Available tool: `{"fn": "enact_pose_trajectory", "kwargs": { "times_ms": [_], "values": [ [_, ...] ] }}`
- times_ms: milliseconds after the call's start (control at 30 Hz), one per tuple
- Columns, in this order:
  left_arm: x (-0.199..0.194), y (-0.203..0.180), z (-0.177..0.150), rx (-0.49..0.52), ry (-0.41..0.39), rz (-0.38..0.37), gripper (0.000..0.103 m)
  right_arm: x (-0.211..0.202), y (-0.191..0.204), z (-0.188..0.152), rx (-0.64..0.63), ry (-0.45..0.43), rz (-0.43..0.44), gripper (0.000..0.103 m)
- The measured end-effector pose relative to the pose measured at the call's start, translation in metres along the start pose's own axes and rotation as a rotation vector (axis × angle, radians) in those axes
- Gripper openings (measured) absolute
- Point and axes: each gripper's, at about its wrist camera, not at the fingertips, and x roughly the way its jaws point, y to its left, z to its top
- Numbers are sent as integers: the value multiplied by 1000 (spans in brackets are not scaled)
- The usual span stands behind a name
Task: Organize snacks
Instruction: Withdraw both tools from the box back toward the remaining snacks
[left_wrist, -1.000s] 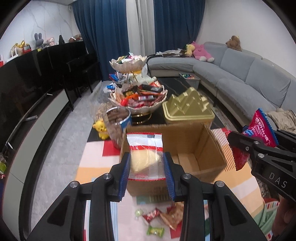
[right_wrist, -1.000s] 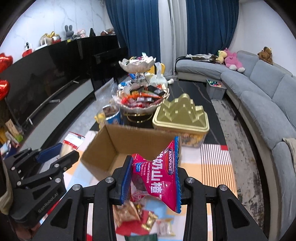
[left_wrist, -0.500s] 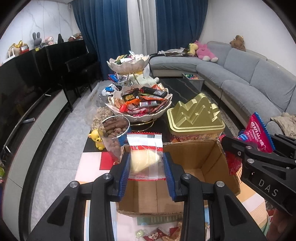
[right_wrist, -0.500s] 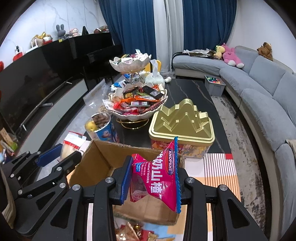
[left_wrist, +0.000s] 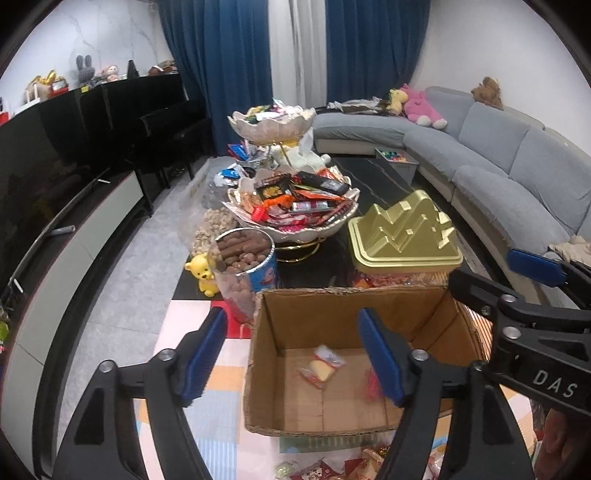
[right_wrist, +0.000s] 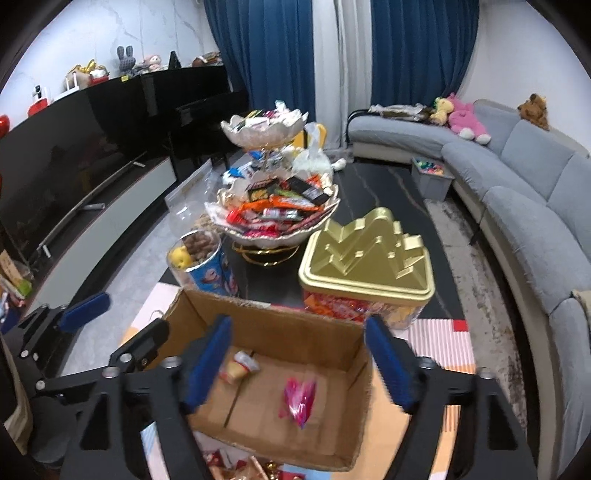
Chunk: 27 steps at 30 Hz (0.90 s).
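Both tongs hang over the open cardboard box (left_wrist: 354, 373), and their blue-padded jaws are spreading apart with nothing pinched between them. The left gripper (left_wrist: 293, 354) points down into the box's left half; the right gripper (right_wrist: 299, 363) points into the same box, and in the left wrist view it juts in over the box's right wall.

Taking the box as the landmark and going from large to small: the grey sectional sofa (right_wrist: 535, 206) curves well behind and to the right of it. The dark coffee table (right_wrist: 384, 192) runs away from its far side. On that table, behind the box, stands a two-tier scalloped snack stand (left_wrist: 291, 206) heaped with wrapped bars. Just behind the box's far right corner sits the gold mountain-shaped tin (right_wrist: 364, 254). Just behind its far left corner stands a round tub of brown snacks (left_wrist: 245, 266), with a small yellow bear figure (left_wrist: 201, 273) to the left of the tub.

Inside the box, on its floor, lie two packets, apart from each other: the pink-red hawthorn snack bag (right_wrist: 299, 400), blurred, right of the middle, and the clear packet with a pale yellow snack (left_wrist: 321, 367) towards the left. More wrapped sweets (left_wrist: 332, 469) are scattered in front of the box's near wall.
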Motion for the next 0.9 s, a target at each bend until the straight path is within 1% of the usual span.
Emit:
{"fn": "enact_pose_trajectory", "kwargs": {
  "times_ms": [167,233,333,400,567,667,900],
  "values": [
    [-14,7,1,-15,-22,16,80,-14,-2,1,10,-31,-19,80],
    [-23,9,2,-20,-37,25,84,-23,-3,2,14,-53,-31,80],
    [-36,11,3,-21,-54,39,85,-41,-2,3,14,-97,-46,82],
    [-46,12,3,-21,-64,45,85,-54,-1,4,7,-132,-54,85],
    [-66,12,1,-23,-78,47,87,-84,3,-1,-18,-198,-72,86],
    [-76,10,-4,-21,-82,49,87,-94,2,-6,-12,-211,-74,86],
    [-98,4,-18,-1,-103,53,87,-109,-10,-21,32,-208,-72,86]
  ]
}}
